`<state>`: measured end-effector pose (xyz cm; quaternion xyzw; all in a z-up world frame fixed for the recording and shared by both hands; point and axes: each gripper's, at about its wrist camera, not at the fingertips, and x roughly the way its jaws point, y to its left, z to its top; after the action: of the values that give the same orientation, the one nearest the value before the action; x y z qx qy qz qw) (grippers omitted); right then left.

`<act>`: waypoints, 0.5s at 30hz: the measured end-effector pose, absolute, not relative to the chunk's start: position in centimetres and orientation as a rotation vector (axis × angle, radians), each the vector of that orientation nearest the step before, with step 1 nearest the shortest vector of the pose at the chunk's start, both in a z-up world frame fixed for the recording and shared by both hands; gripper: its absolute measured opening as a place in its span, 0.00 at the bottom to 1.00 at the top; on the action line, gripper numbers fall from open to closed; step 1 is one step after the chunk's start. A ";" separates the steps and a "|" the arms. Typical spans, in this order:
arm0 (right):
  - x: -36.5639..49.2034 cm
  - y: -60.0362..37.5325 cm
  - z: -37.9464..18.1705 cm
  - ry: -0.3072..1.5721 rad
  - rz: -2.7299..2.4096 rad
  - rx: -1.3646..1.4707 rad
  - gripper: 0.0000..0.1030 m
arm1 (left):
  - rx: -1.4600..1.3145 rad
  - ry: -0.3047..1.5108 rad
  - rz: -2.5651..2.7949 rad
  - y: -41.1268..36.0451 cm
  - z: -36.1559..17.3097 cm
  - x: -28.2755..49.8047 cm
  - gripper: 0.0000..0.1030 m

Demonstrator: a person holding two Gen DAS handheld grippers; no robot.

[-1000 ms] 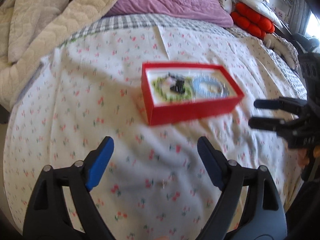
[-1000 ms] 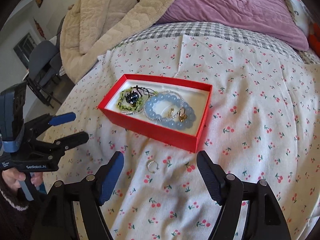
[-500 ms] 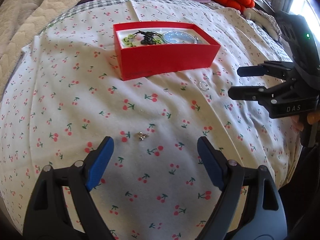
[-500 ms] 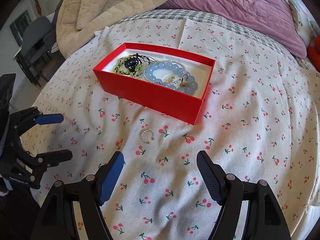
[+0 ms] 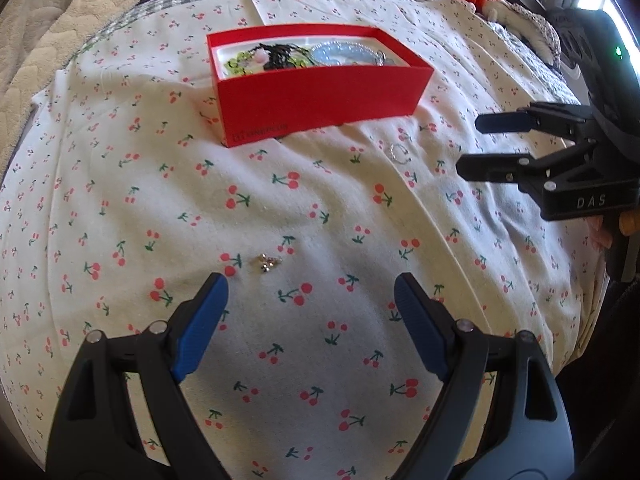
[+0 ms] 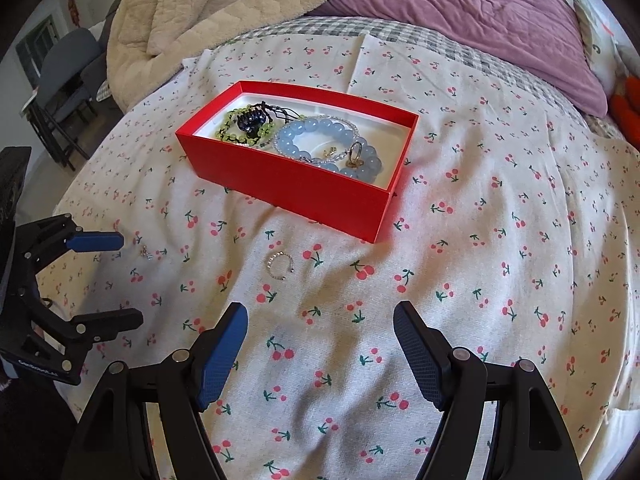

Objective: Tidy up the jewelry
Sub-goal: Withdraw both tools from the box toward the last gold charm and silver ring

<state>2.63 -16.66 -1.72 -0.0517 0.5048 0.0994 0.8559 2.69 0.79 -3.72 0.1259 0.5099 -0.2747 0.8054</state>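
Holding both tools wide, I see my left tool (image 5: pixel 308 294) low-centre near a small earring (image 5: pixel 269 263), my right tool (image 6: pixel 320 324) below the ring (image 6: pixel 280 266).

bed (image 6: pixel 500 264), cherry-print sheet | on it: red box (image 6: pixel 304 184) | ring (image 6: pixel 280 266) | small charm, possibly earring (image 5: pixel 269 262)

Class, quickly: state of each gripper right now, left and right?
Left gripper: open, holding nothing, small earring just ahead on the sheet.
Right gripper: open, holding nothing, beaded ring ahead of it.
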 end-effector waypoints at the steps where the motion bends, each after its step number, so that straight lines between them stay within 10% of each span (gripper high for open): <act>1: 2.6 -16.6 -1.7 1.061 0.209 -0.111 0.74 | 0.279 1.094 -0.588 0.7 -3.8 2.6 0.83; 15: 2.3 -14.7 -2.8 1.027 0.219 -0.252 0.74 | 0.317 1.070 -0.569 1.2 -4.9 2.1 0.83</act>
<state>2.31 -14.74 -2.83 -0.1198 0.4891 0.1042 0.8576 2.08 1.21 -4.92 0.1484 0.5005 -0.2664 0.8102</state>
